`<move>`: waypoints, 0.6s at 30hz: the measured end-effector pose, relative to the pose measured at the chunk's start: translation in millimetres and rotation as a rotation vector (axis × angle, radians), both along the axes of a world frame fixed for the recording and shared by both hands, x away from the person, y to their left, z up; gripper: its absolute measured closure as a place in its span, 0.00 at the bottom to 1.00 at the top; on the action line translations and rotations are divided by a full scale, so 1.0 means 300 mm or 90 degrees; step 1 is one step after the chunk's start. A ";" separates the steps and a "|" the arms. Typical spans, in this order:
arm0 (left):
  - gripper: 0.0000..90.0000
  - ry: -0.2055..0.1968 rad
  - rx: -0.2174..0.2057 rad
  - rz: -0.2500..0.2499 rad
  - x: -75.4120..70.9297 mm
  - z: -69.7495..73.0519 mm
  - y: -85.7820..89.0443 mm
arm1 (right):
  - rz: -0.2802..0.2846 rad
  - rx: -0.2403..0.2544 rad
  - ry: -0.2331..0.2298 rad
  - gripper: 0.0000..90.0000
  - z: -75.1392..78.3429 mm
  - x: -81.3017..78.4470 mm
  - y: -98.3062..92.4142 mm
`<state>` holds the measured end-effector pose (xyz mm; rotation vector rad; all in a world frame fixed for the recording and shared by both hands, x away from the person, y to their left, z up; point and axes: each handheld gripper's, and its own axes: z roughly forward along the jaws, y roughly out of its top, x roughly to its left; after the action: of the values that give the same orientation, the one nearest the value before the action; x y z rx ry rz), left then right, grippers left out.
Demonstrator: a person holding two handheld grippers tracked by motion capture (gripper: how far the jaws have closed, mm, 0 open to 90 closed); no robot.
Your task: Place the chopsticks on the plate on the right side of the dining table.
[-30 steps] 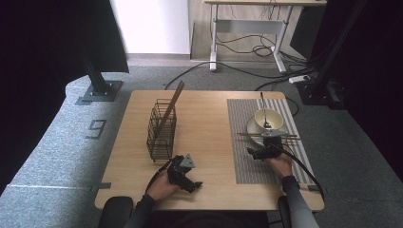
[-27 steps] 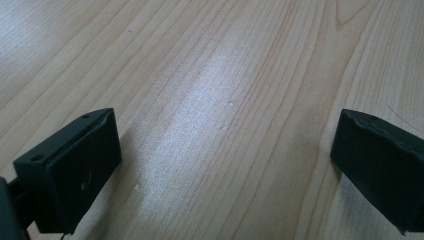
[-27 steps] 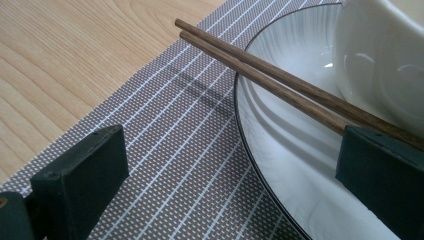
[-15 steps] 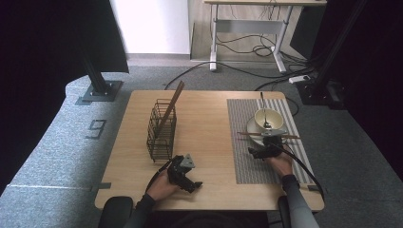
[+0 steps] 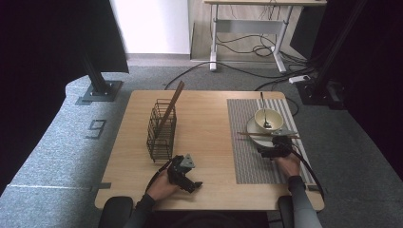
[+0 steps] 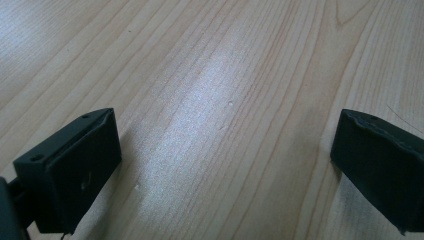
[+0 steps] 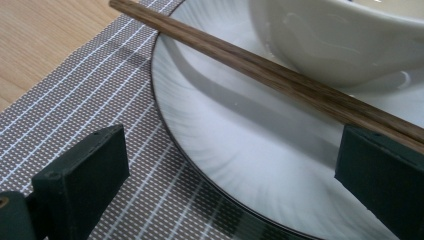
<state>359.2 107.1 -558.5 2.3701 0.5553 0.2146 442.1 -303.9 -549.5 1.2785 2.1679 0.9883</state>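
Where grey carpet and trailing cables surround it, the wooden table [image 5: 204,114] carries a striped placemat [image 5: 247,156] on its right half. A chopstick [image 7: 280,77] lies across the white plate [image 7: 240,165] under the bowl [image 5: 268,118], just beyond the right gripper [image 7: 230,175], its jaws apart. The left gripper [image 6: 225,170], jaws wide, rests on bare wood near the front edge, beside the wire basket [image 5: 160,130].

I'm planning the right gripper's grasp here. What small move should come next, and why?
Probably ease the right gripper forward so its open jaws straddle the brown wooden chopstick, then close. The chopstick lies across the white plate in front of the white bowl, beyond the jaw tips and not yet between them.
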 end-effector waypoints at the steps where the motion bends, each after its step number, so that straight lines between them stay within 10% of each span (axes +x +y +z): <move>1: 0.00 0.000 0.000 0.000 0.000 0.000 0.000 | -0.001 0.000 -0.002 0.00 -0.001 0.001 -0.004; 18: 0.00 0.000 0.000 0.000 0.000 0.000 0.000 | -0.006 -0.014 0.004 0.00 0.004 -0.002 -0.023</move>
<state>359.2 107.1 -558.5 2.3698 0.5561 0.2144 441.5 -310.6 -548.4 1.2813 2.1694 0.9560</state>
